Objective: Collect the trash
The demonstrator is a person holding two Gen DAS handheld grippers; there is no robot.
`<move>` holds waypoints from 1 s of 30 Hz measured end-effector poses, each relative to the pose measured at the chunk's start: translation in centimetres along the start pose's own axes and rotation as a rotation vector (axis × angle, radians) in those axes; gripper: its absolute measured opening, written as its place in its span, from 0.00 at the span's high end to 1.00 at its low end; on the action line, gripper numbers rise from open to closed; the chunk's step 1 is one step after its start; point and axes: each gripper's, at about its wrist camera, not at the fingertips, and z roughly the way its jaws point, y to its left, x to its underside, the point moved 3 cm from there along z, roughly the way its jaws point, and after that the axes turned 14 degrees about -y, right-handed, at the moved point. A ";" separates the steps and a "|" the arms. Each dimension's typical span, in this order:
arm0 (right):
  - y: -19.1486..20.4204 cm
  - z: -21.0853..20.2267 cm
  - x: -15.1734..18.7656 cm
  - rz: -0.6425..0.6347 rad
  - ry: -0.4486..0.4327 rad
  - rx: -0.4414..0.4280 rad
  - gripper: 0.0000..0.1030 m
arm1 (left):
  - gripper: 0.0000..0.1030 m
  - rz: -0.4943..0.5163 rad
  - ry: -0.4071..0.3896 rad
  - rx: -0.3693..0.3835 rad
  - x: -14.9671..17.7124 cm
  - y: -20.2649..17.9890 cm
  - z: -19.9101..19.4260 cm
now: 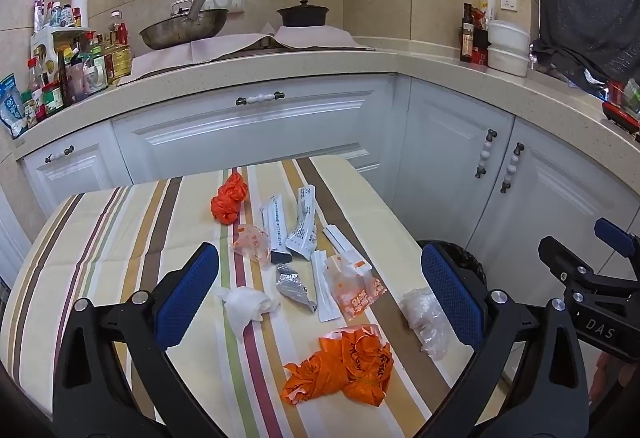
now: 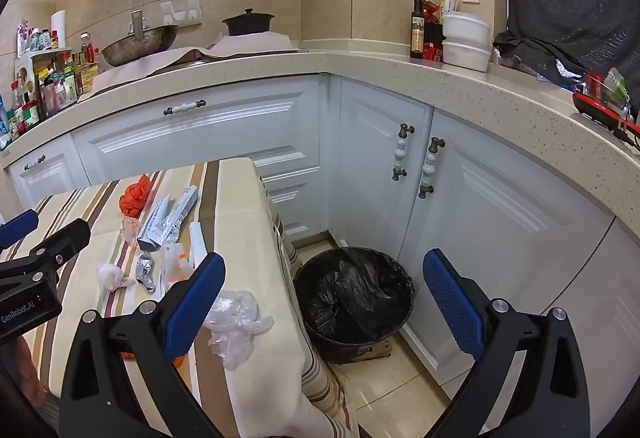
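Trash lies scattered on the striped tablecloth (image 1: 120, 238): a crumpled orange bag (image 1: 344, 366) nearest me, a small orange bag (image 1: 229, 202) at the far end, white sachets (image 1: 302, 230), a foil wrapper (image 1: 294, 286), a white tissue (image 1: 246, 306), orange-printed wrappers (image 1: 354, 286) and clear crumpled plastic (image 1: 426, 318) by the right edge. My left gripper (image 1: 320, 294) hovers open above the pile, holding nothing. My right gripper (image 2: 324, 302) is open and empty over the gap between table edge and a black-lined bin (image 2: 354, 302) on the floor. The clear plastic (image 2: 236, 322) sits beside its left finger.
White cabinets (image 2: 380, 165) and a beige L-shaped counter (image 2: 280, 65) surround the table. On the counter stand bottles (image 1: 72, 69), a wok (image 1: 184, 27), a black pot (image 1: 302, 13) and white tubs (image 2: 466, 41). Tiled floor (image 2: 400, 382) shows around the bin.
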 end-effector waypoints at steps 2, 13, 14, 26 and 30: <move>0.0 0.0 0.0 -0.001 0.001 0.001 0.06 | 0.04 -0.009 0.002 0.003 0.1 0.7 0.1; 0.0 0.2 0.1 -0.004 0.007 -0.001 0.06 | 0.04 -0.009 0.007 0.000 0.3 0.8 0.3; 0.0 0.2 0.1 -0.003 0.008 -0.002 0.06 | 0.04 -0.010 0.009 0.000 0.4 0.8 0.4; -0.1 0.3 0.2 -0.005 0.009 -0.002 0.06 | 0.04 -0.008 0.009 -0.001 0.5 0.8 0.4; 0.0 0.3 0.2 -0.006 0.009 -0.001 0.06 | 0.04 -0.010 0.010 -0.002 0.7 1.0 0.5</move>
